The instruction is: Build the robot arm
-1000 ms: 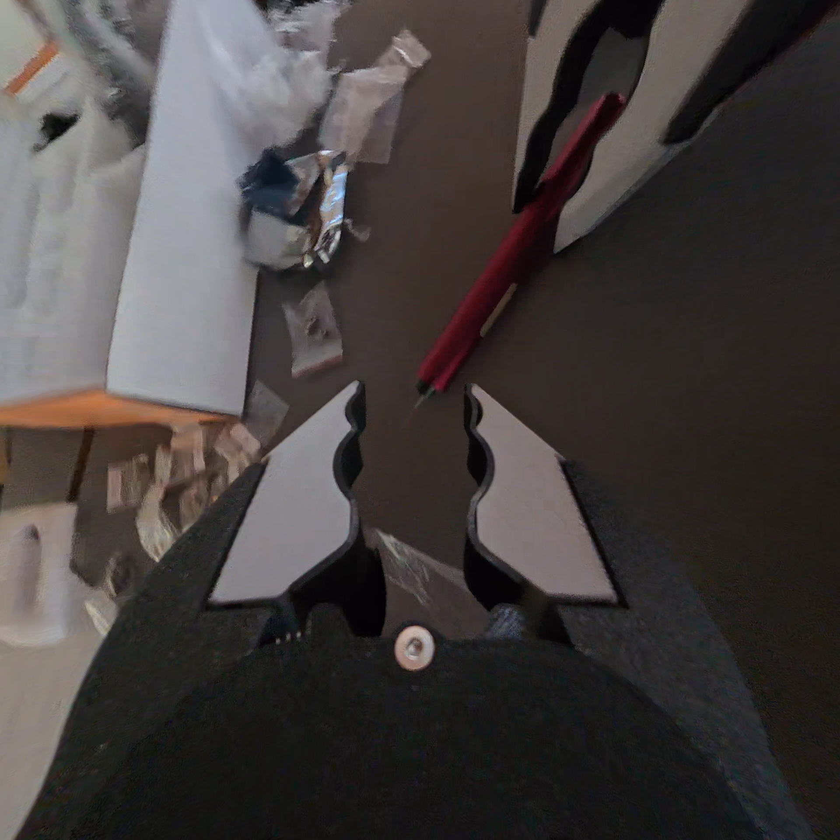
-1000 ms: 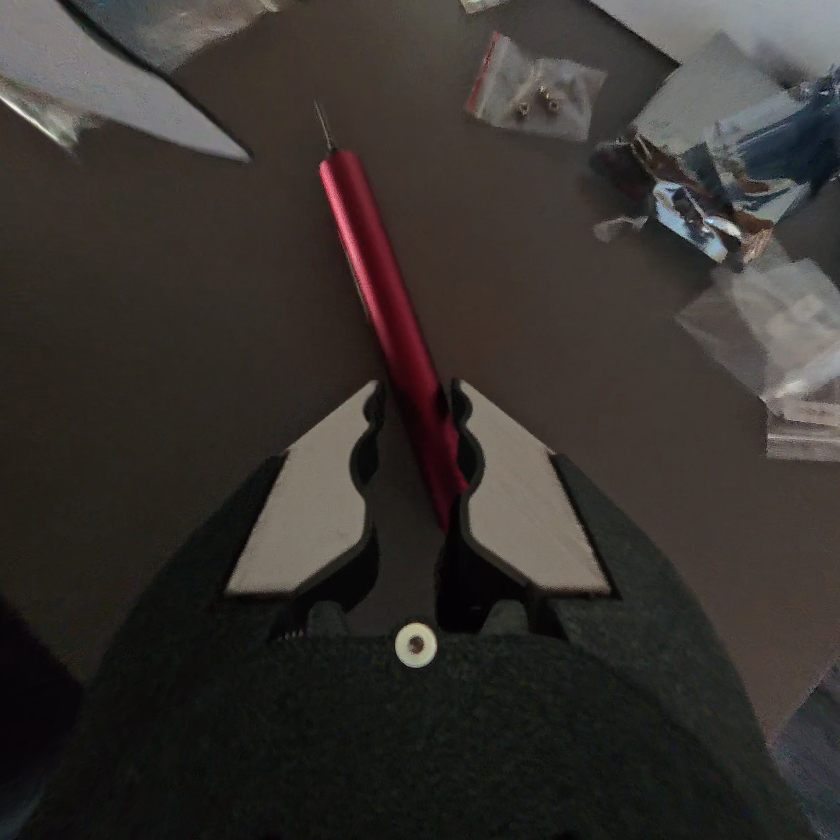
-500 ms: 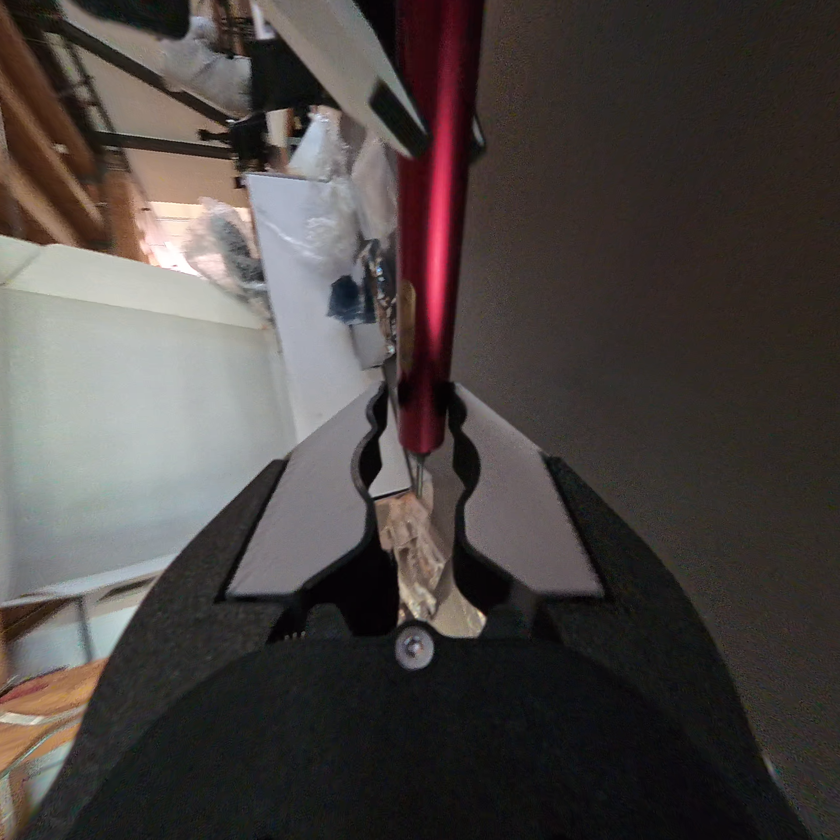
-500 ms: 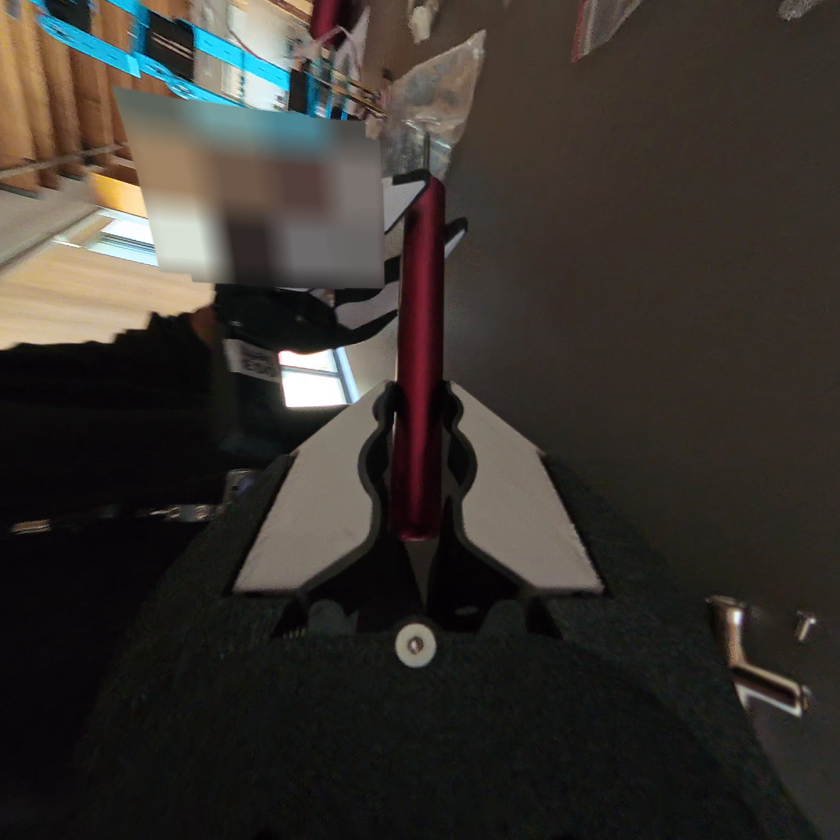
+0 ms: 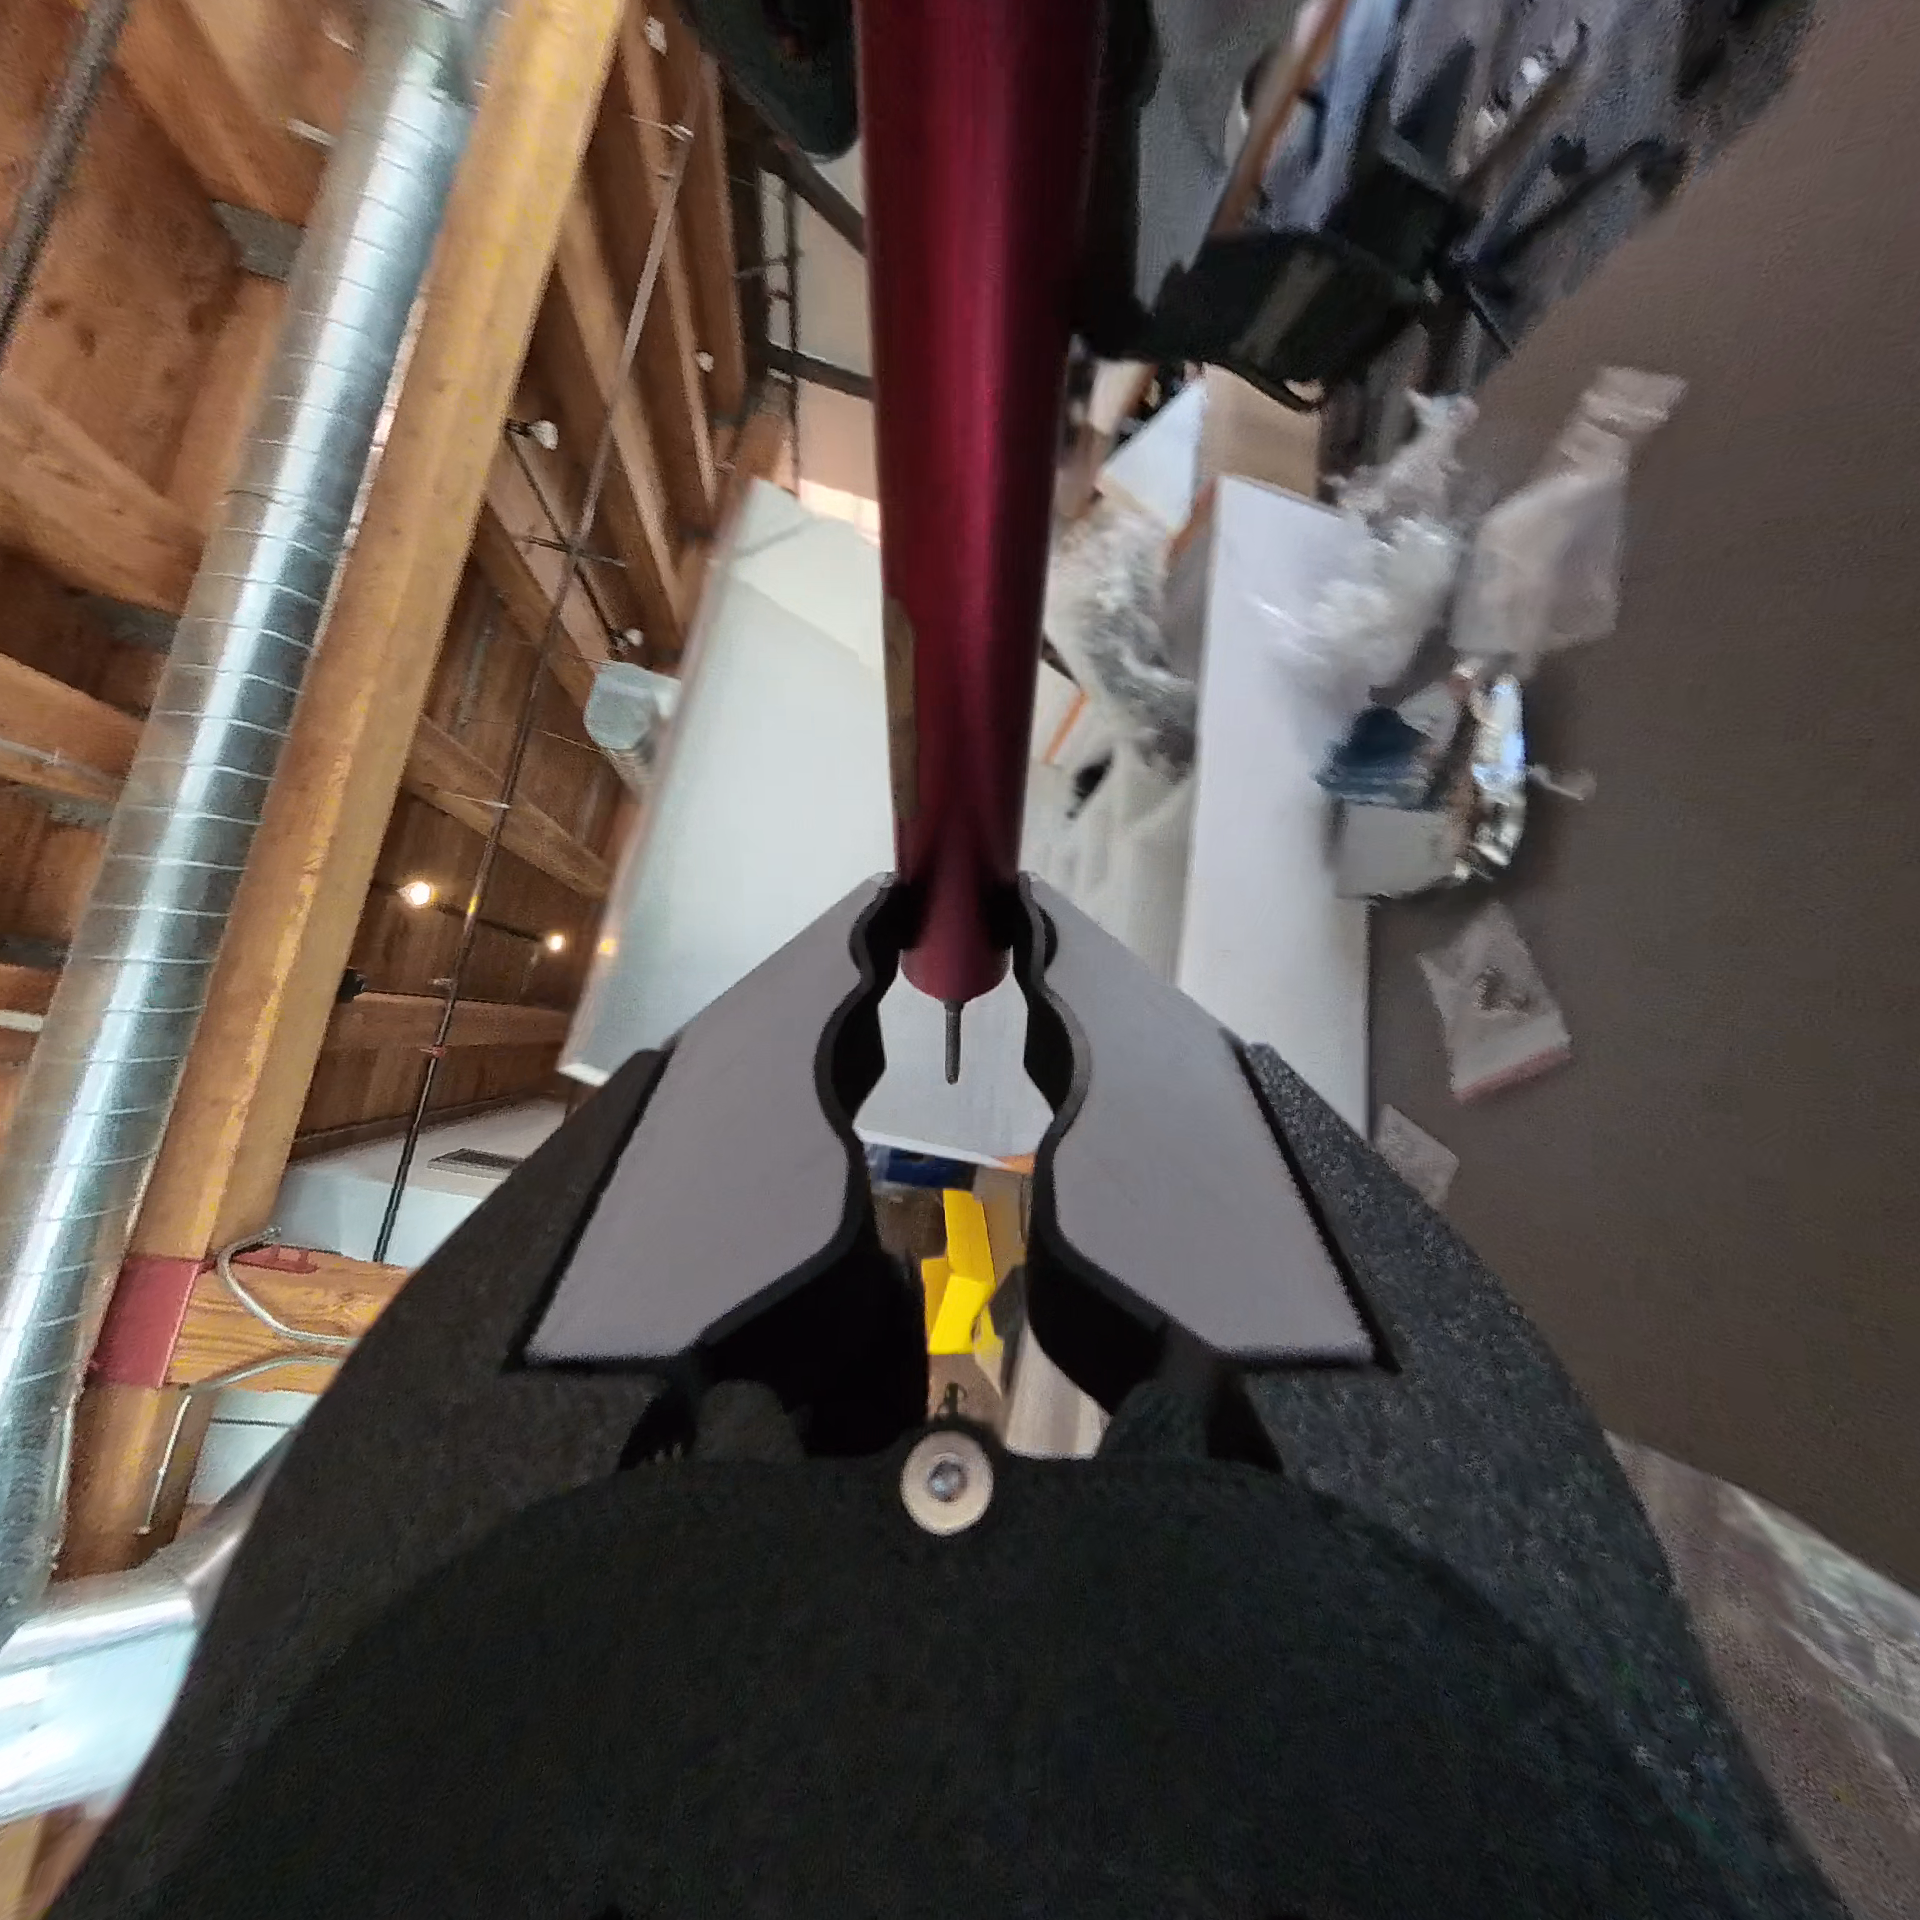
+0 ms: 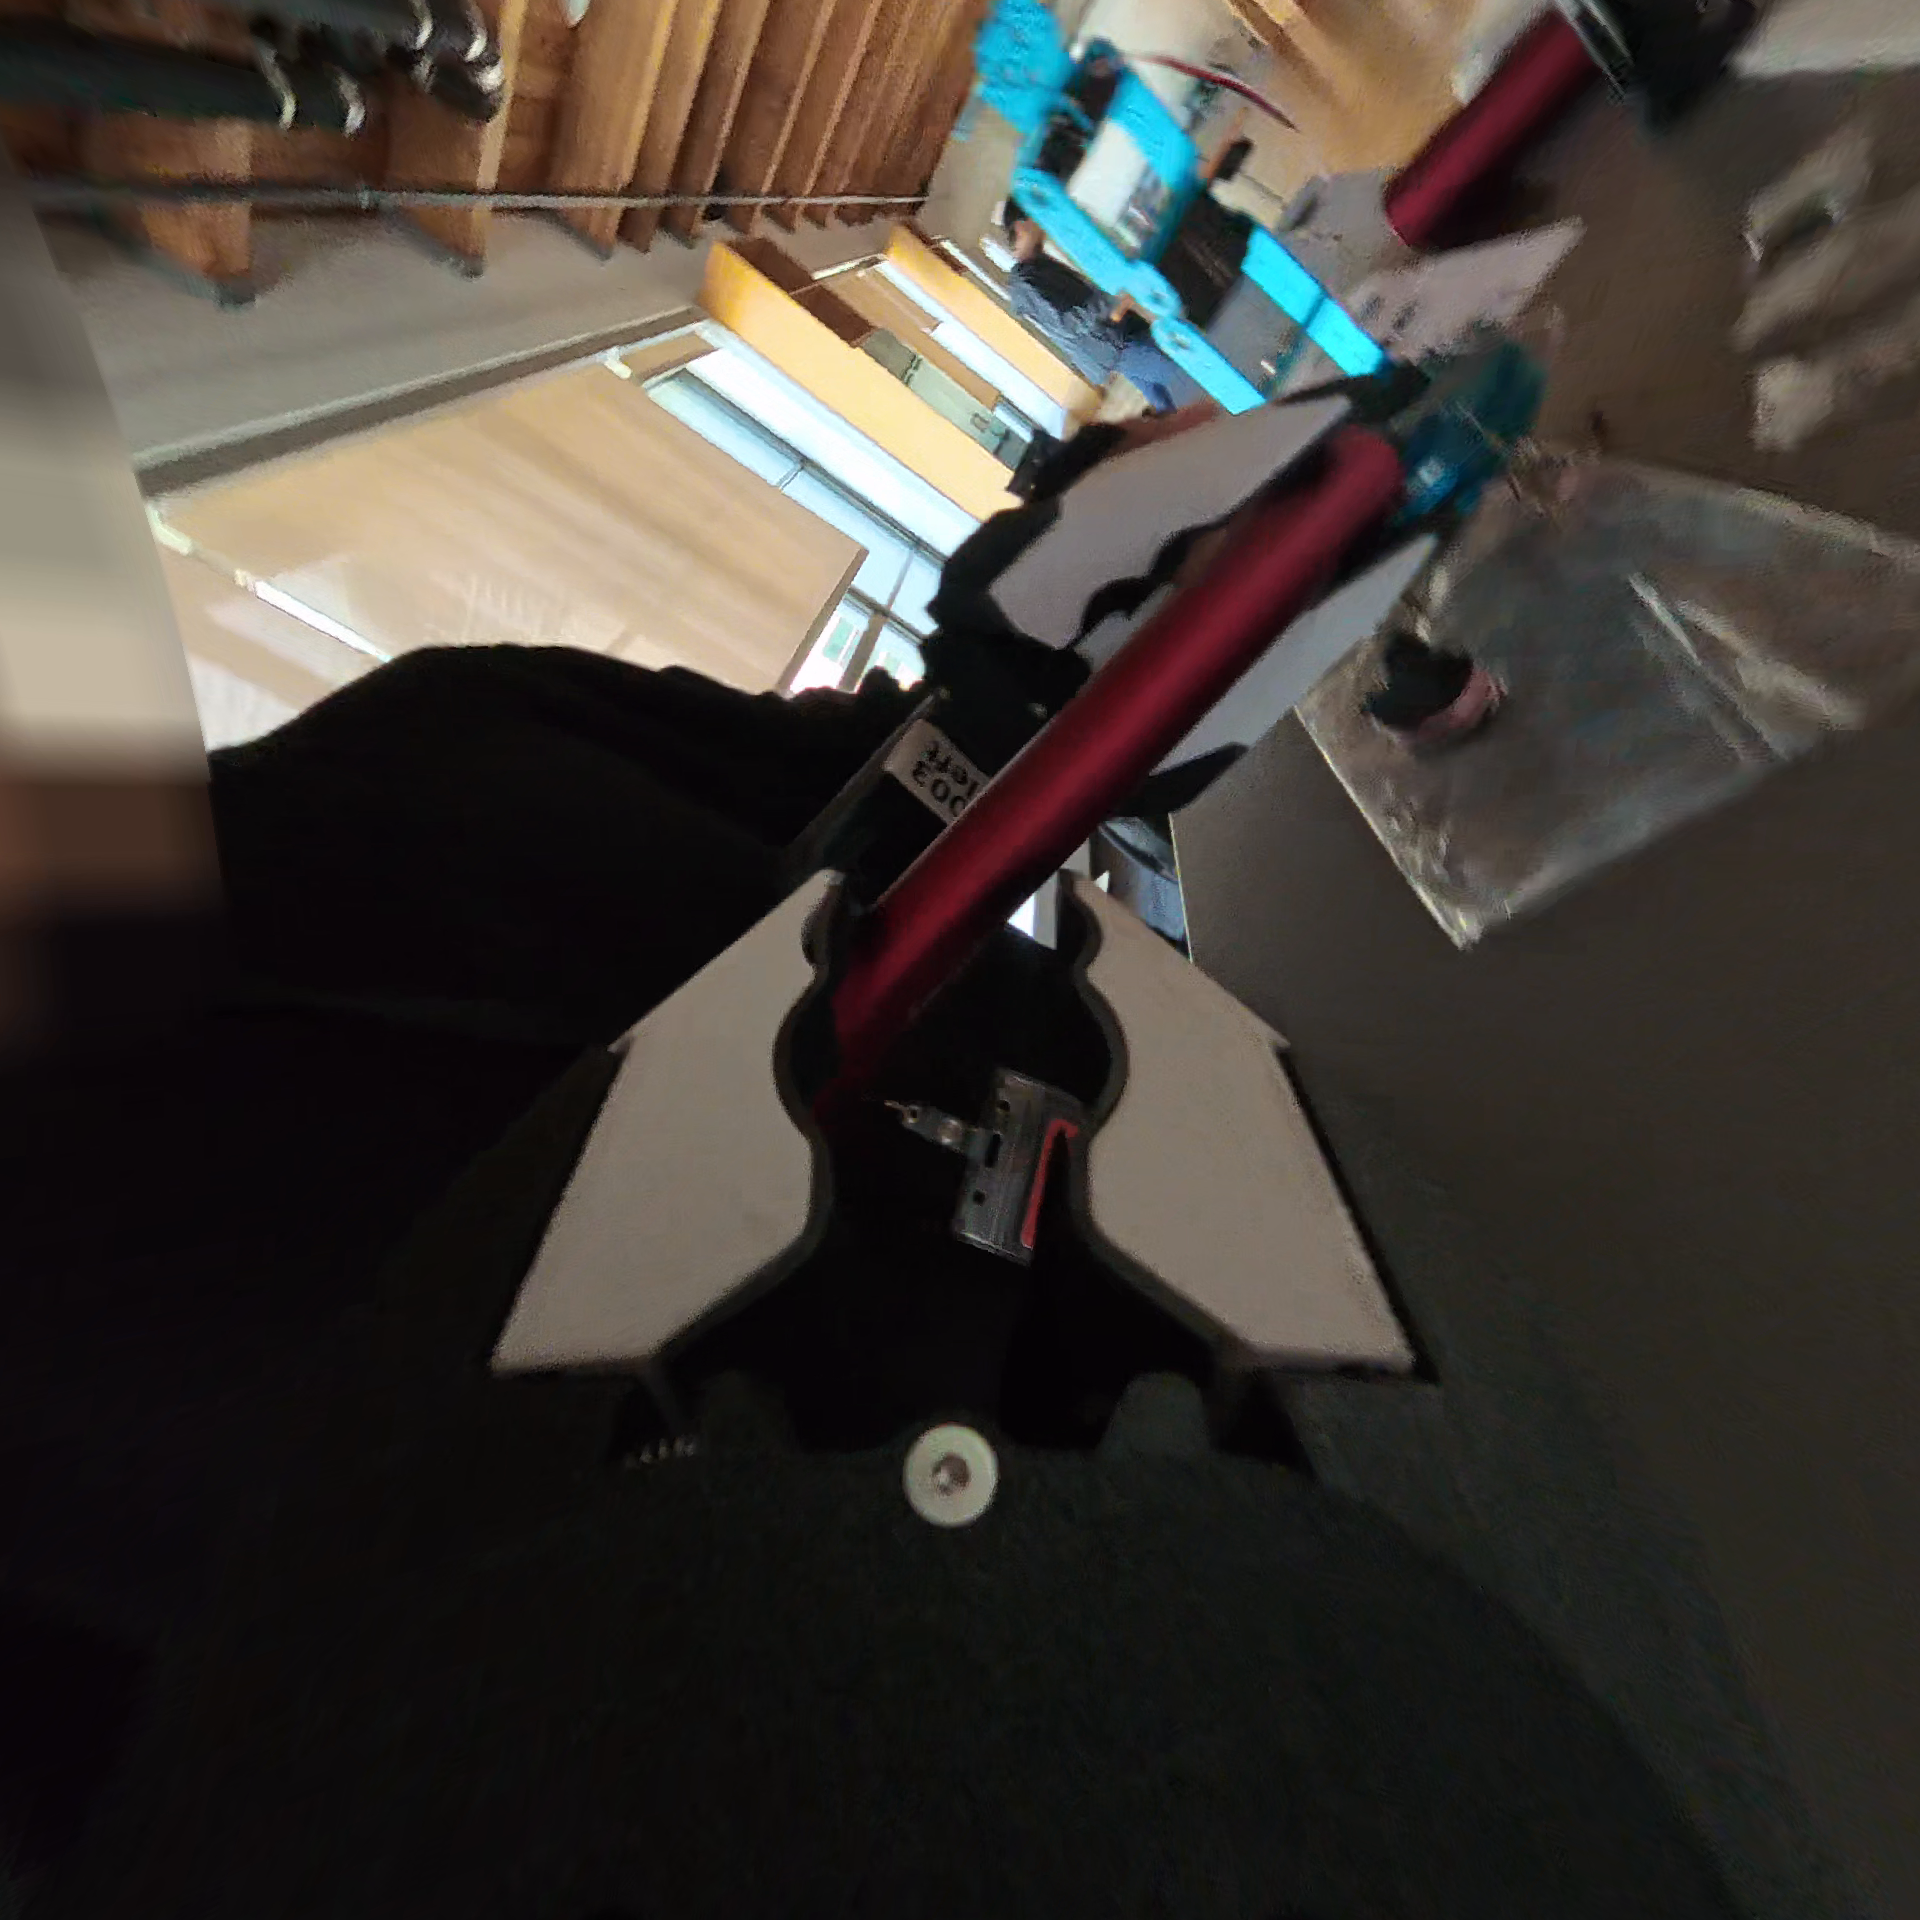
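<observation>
A dark red screwdriver (image 5: 966, 468) with a thin metal bit runs straight out from my left gripper (image 5: 954, 894). The left gripper is shut on it just behind the bit, which points back between the jaws. In the right wrist view the screwdriver (image 6: 1039, 831) runs diagonally from the left gripper (image 6: 1382, 478) farther off down into my right gripper (image 6: 956, 894). The right jaws stand apart, and the screwdriver's back end lies loosely between them, against the left finger (image 6: 727, 1039). A small metal bracket (image 6: 1008, 1164) lies on the dark table behind the right jaws.
The dark table (image 5: 1714, 935) carries a white box (image 5: 1278, 779), a crumpled foil bag (image 5: 1455, 810) and small zip bags (image 5: 1496, 997). A clear plastic bag (image 6: 1610, 707) and a teal object (image 6: 1465, 436) lie beyond the grippers. A person's black sleeve (image 6: 468, 831) is at the left. Spacing between my two grippers at the tips: around 10 cm. Measured from the fingertips, the teal object (image 6: 1465, 436) is 30 cm or so from the left gripper and 35 cm from the right.
My left gripper closed on the screwdriver's bit end and both grippers lifted it off the table and tilted up. My right jaws then opened, and only the left grips it.
</observation>
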A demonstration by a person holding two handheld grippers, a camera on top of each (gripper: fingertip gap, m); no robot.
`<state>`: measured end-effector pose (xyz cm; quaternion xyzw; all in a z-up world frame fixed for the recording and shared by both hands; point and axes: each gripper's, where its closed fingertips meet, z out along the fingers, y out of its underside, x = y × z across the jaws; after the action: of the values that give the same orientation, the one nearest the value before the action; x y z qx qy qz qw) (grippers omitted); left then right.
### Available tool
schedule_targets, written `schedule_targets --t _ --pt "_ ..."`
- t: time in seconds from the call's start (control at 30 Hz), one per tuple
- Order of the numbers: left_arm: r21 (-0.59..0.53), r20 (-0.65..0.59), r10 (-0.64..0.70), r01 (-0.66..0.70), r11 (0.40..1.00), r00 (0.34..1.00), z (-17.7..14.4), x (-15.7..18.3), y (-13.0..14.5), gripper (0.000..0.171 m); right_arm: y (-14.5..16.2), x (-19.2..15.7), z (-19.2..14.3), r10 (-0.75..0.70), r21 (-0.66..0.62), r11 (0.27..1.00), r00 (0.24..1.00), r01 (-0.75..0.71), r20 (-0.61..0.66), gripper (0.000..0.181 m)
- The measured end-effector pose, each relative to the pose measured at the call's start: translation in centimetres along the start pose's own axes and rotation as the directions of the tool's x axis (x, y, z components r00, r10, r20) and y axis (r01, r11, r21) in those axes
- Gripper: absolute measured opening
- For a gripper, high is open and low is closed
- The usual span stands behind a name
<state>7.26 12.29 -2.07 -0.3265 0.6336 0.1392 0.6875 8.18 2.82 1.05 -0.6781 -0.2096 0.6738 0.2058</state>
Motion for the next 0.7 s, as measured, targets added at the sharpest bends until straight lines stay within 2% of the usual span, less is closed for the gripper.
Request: schedule_targets --t 0.1,0.17,0.23,0.27,0.3,0.33,0.4,0.43,0.47,0.5,0.53,0.57,0.6,0.67,0.7 --pt "0.063 0.045 -0.053 0.050 0.997 0.998 -1.5 -3.5 -0.1 0.021 -1.7 -3.3 1.7 -0.170 -0.013 0.985 0.985 0.170 0.035 0.050" --pt "0.085 0.071 -0.062 0.055 0.995 0.996 -2.6 -5.4 0.3 0.020 -3.4 -4.9 2.5 -0.279 0.041 0.960 0.959 0.277 0.045 0.052" --pt "0.086 0.067 -0.096 0.090 0.992 0.993 -3.7 -6.8 1.0 0.020 -5.3 -7.4 2.5 -0.406 0.158 0.907 0.910 0.390 0.087 0.048" --pt "0.087 0.076 -0.116 0.110 0.990 0.990 -4.2 -7.4 1.5 0.020 -6.1 -8.4 2.3 -0.451 0.207 0.881 0.888 0.425 0.095 0.037" --pt "0.087 0.087 -0.125 0.117 0.989 0.988 -4.8 -8.0 2.0 0.020 -6.8 -9.1 2.3 -0.488 0.234 0.857 0.868 0.458 0.087 0.029" --pt "0.086 0.102 -0.121 0.112 0.990 0.987 -5.4 -8.5 2.4 0.020 -7.3 -9.3 2.3 -0.520 0.246 0.834 0.852 0.494 0.055 0.030" --pt "0.083 0.106 -0.135 0.126 0.989 0.985 -6.4 -9.3 3.2 0.020 -8.8 -8.7 2.2 -0.596 0.264 0.759 0.798 0.595 -0.086 0.029" --pt "0.088 0.094 -0.161 0.153 0.984 0.982 -6.8 -9.6 3.5 0.020 -9.8 -7.7 1.9 -0.650 0.247 0.687 0.730 0.683 -0.211 0.031" --pt "0.093 0.071 -0.198 0.192 0.977 0.978 -7.3 -9.8 3.7 0.020 -10.6 -6.4 1.6 -0.706 0.182 0.594 0.617 0.783 -0.349 0.034" --pt "0.098 0.038 -0.240 0.235 0.967 0.970 -7.7 -9.9 3.8 0.020 -11.3 -4.8 1.3 -0.744 0.074 0.496 0.467 0.865 -0.478 0.033" --pt "0.104 0.002 -0.279 0.278 0.955 0.960 -8.1 -10.1 3.9 0.020 -11.3 -3.1 1.3 -0.773 -0.082 0.423 0.312 0.903 -0.552 0.040" --pt "0.109 -0.035 -0.314 0.316 0.942 0.949 -8.5 -10.2 3.9 0.020 -10.4 -1.8 2.2 -0.829 -0.239 0.341 0.171 0.909 -0.532 0.052" --pt "0.104 -0.084 -0.341 0.348 0.932 0.936 -8.9 -10.3 3.9 0.020 -9.8 -1.2 3.6 -0.862 -0.351 0.261 0.054 0.899 -0.503 0.054" --pt "0.103 -0.165 -0.368 0.388 0.916 0.915 -9.8 -10.3 3.7 0.020 -8.6 -1.7 7.4 -0.893 -0.462 0.096 -0.129 0.882 -0.432 0.059" --pt "0.103 -0.206 -0.369 0.395 0.913 0.906 -10.2 -10.3 3.5 0.020 -8.1 -2.4 9.2 -0.888 -0.507 -0.018 -0.247 0.862 -0.388 0.055"
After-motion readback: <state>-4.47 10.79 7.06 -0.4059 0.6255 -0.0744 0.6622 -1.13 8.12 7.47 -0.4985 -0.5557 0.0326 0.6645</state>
